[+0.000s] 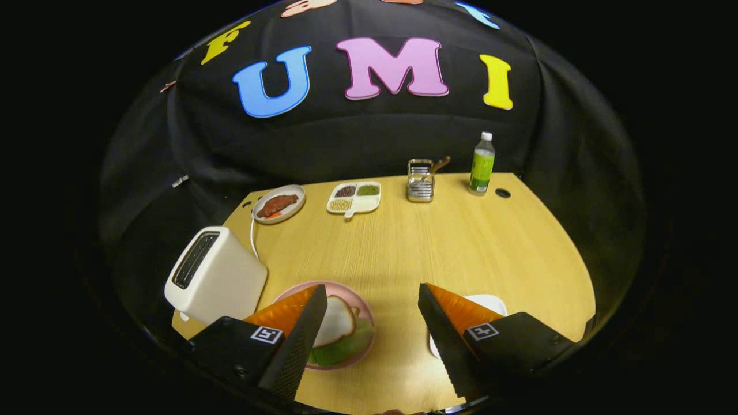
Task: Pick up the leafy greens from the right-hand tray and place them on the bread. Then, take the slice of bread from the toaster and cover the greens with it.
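Observation:
A pink plate (351,297) sits near the table's front, partly behind my left finger. On it a slice of bread (336,323) lies on top of leafy greens (346,346) that stick out beneath it. A white toaster (213,276) stands left of the plate, its slots dark. A white tray (490,301) shows just behind my right finger, mostly hidden. My gripper (372,297) hovers above the table, open wide, with nothing between its fingers.
At the back of the wooden table (415,248) stand a plate with meat (278,204), a divided dish of beans (354,197), a wire cutlery holder (420,180) and a green bottle (482,164). A white cord runs from the toaster.

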Demonstrator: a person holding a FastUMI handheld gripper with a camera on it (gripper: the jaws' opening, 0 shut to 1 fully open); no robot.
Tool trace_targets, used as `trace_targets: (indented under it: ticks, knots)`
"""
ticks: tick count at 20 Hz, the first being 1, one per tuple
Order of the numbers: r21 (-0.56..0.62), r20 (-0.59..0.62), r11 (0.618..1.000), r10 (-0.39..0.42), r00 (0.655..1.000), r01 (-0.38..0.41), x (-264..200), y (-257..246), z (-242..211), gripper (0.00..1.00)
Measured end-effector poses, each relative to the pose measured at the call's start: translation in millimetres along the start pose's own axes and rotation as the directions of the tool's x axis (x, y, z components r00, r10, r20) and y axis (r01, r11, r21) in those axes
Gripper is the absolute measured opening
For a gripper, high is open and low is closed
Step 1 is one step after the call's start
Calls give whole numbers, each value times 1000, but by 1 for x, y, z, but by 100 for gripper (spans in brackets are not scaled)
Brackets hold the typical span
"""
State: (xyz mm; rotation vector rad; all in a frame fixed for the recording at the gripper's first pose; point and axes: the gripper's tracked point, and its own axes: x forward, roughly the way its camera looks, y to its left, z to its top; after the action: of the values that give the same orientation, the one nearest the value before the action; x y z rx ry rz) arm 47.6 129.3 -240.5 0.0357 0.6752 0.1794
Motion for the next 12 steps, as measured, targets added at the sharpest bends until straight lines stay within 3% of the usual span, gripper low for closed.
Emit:
trace_targets:
  ticks: [5,9,12]
  knots:
    - [-54,201,997,-39,979,51,-54,-31,82,99]
    - [-52,362,997,-26,932,48,-115,-51,139,99]
    - [-61,452,997,-7,892,39,-154,-76,155,99]
